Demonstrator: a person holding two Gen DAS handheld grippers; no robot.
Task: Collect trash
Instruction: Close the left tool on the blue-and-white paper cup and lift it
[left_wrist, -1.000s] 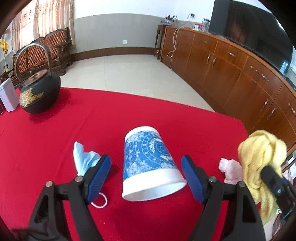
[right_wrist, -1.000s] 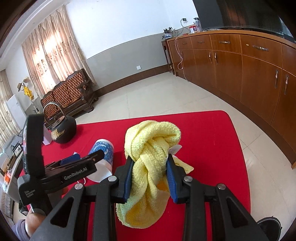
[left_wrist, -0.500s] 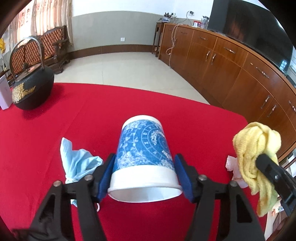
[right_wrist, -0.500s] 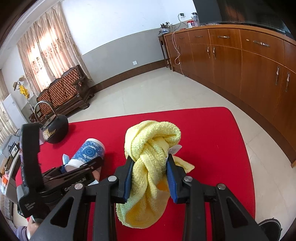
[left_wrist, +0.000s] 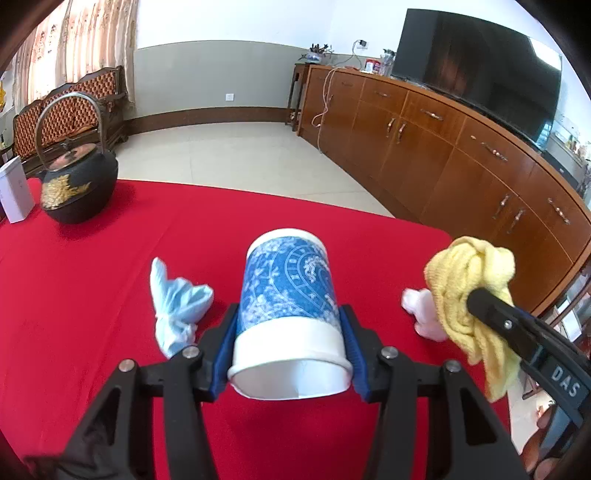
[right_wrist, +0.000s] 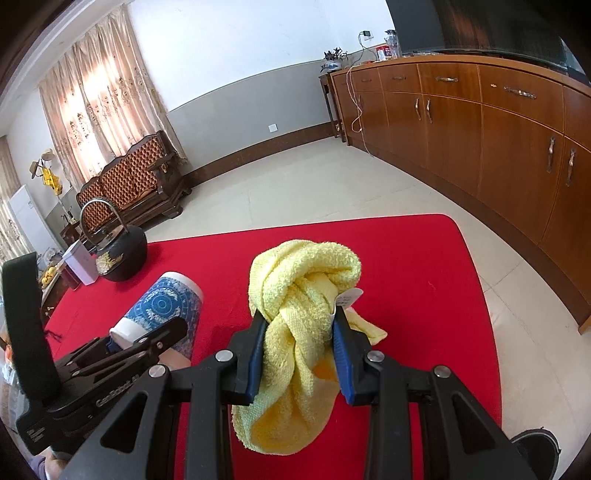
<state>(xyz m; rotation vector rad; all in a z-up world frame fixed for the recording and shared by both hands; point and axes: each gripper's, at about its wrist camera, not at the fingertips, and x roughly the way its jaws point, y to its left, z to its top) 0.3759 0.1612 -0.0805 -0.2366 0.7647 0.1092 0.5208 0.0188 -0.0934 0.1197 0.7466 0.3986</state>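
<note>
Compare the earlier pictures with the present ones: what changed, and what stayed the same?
The left hand-held gripper advanced around the paper cup; its jaws are closing, pads now on its sides. The right hand-held gripper stays clamped on the yellow towel. Blue mask, kettle unmoved.

The left wrist view looks forward and down along its own two black fingers, close over the red cloth-covered tabletop (left_wrist: 92, 295), toward its far edge and the long brown wooden cabinet (left_wrist: 461, 155) beyond. The right wrist view faces much the same way from further right, near the right edge. Both share the black iron kettle (left_wrist: 75, 184) at the far left corner, the blue-patterned white paper cup (left_wrist: 291, 291) and the knotted yellow towel (right_wrist: 299, 317).
</note>
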